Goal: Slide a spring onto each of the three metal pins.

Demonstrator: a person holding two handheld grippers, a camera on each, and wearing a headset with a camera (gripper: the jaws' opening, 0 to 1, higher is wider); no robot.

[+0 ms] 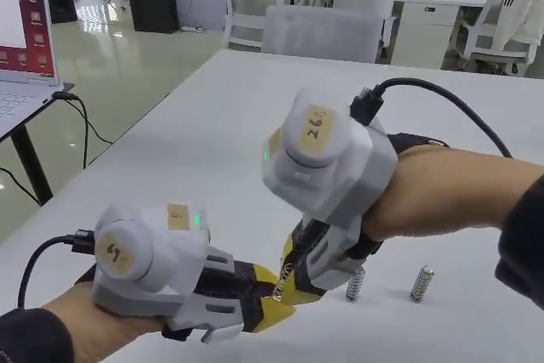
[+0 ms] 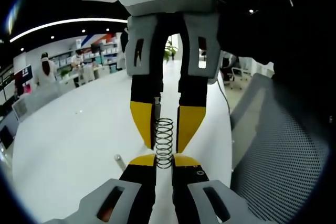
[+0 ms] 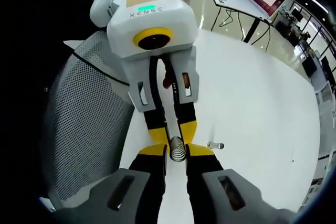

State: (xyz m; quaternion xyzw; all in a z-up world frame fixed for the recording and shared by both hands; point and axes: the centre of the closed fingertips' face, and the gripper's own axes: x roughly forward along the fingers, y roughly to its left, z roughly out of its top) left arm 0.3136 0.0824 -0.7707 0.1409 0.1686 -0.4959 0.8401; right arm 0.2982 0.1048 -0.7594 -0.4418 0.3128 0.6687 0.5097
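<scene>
The left gripper [image 2: 164,162] is clamped on one end of a spring [image 2: 164,135]. The right gripper [image 3: 177,156] pinches its other end, above the table [image 1: 212,125] near the front edge. A metal pin [image 3: 215,145] lies just beside them. A second spring [image 1: 355,284] and a third spring [image 1: 422,283] stand upright to the right.

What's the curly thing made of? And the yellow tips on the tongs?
The spring looks like metal: thin, shiny grey wire wound in coils. The yellow tips look like plastic or maybe rubber: solid colour, smooth, dull sheen. I can't tell which.
</scene>
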